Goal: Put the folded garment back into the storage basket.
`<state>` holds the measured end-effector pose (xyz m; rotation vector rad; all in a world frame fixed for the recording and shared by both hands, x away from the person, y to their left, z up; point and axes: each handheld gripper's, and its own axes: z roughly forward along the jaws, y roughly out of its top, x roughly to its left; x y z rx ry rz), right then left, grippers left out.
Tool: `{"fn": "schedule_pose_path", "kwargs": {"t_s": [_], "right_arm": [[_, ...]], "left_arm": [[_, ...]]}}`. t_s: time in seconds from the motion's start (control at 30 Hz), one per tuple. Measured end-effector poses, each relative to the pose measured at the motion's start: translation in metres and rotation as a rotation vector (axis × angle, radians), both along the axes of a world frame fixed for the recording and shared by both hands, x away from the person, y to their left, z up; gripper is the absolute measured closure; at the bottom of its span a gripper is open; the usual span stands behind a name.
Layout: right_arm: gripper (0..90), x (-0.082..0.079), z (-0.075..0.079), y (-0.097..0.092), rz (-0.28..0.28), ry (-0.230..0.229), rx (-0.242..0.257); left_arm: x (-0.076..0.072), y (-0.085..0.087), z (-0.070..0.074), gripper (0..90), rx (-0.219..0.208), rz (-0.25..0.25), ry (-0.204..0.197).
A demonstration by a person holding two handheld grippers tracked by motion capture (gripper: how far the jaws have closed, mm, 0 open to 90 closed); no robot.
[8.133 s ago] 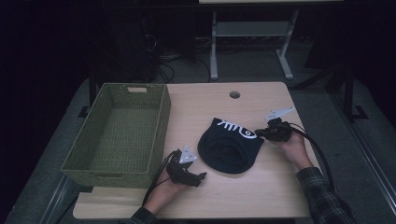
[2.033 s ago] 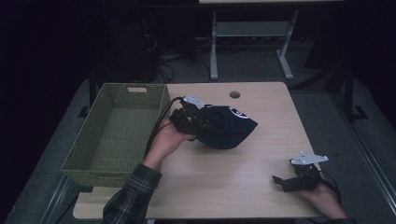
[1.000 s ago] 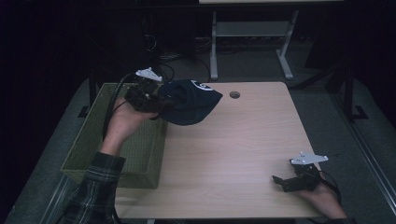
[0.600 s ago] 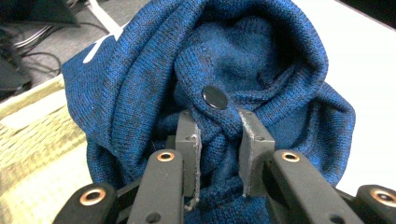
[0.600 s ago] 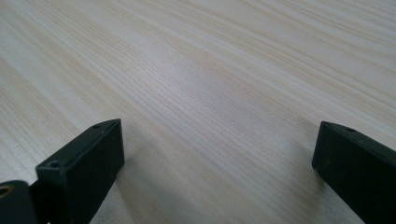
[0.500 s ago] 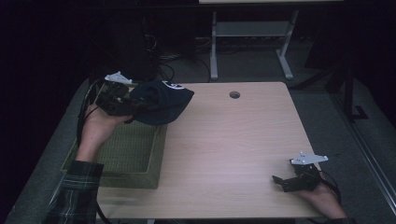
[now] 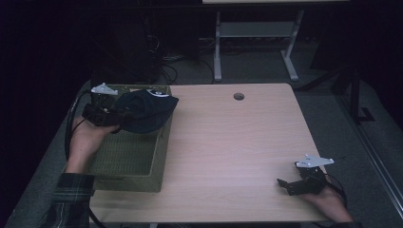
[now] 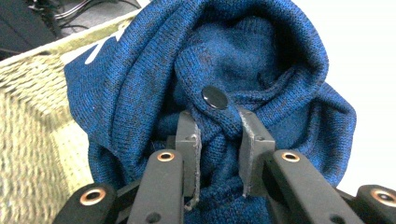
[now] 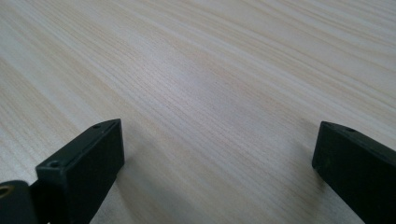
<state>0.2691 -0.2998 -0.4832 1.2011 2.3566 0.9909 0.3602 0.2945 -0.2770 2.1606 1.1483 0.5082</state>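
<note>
A dark blue knit hat [image 7: 145, 110] with a white pattern hangs over the far end of the woven basket [image 7: 124, 164] at the table's left edge. My left gripper [image 7: 118, 116] is shut on the hat's folded fabric. In the left gripper view the jaws pinch a fold of the blue hat [image 8: 252, 70] just below a black button [image 8: 215, 97], with the basket's [image 8: 28, 88] weave behind. My right gripper [image 7: 285, 184] rests on the table near the front right corner, jaws wide apart. In the right gripper view, bare wood [image 9: 210, 84] lies between them.
The light wooden table [image 7: 237, 142] has a round cable hole [image 7: 238, 96] near its far edge. Beyond the table stand a white metal frame [image 7: 252, 42] and tangled cables on the dark floor.
My left gripper has carried the hat leftward from the table's middle to above the basket, sinking a little. The right gripper has stayed in place.
</note>
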Motion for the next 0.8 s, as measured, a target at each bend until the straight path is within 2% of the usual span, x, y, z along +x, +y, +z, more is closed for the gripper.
{"fn": "schedule_pose_path", "kwargs": {"t_s": [0.33,0.5,0.63,0.8], "right_arm": [[1.9,0.000,0.000,0.000,0.000,0.000,0.000],[1.9,0.000,0.000,0.000,0.000,0.001,0.000],[1.9,0.000,0.000,0.000,0.000,0.001,0.000],[1.9,0.000,0.000,0.000,-0.003,0.002,0.002]], "left_arm": [[-0.003,0.024,-0.014,72.3,0.005,0.052,0.011],[-0.002,0.036,-0.027,72.3,0.024,0.077,0.026],[-0.001,0.041,-0.036,72.3,0.024,0.086,0.038],[0.002,0.044,-0.055,72.2,0.036,0.094,0.063]]}}
